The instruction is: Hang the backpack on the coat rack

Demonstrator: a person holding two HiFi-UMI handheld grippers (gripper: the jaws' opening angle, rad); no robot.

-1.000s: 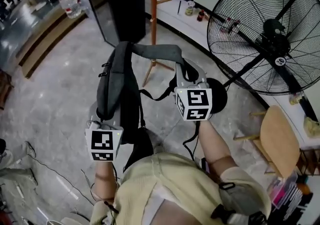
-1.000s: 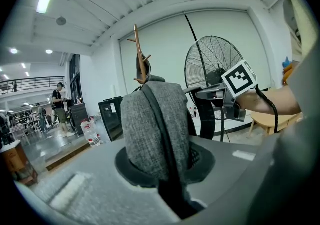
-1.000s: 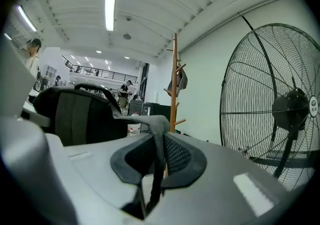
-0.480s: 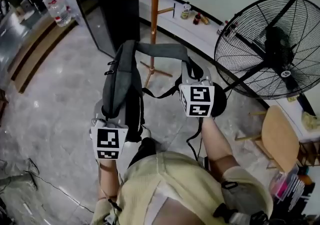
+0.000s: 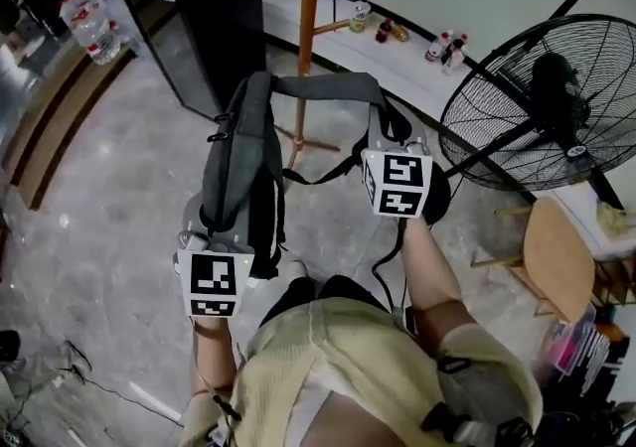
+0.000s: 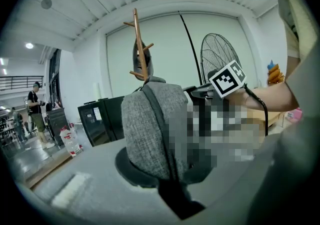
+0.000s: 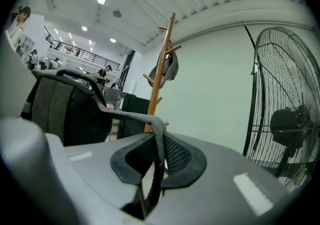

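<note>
I carry a grey backpack in the air between both grippers. My left gripper is shut on its padded grey shoulder strap, which fills the left gripper view. My right gripper is shut on a thin dark strap that runs edge-on through its jaws. A grey top band spans from one gripper to the other. The wooden coat rack stands just beyond the backpack, its pegs up high with a dark item hung on them. Its feet show under the band.
A large black floor fan stands to the right, close to my right gripper. A black cabinet is left of the rack. Small bottles line a white ledge behind. A wooden stool sits at the right.
Both grippers, still shut on the backpack, have moved forward toward the coat rack. The rack's pole and the ledge now sit closer, and the fan has slid further right.
</note>
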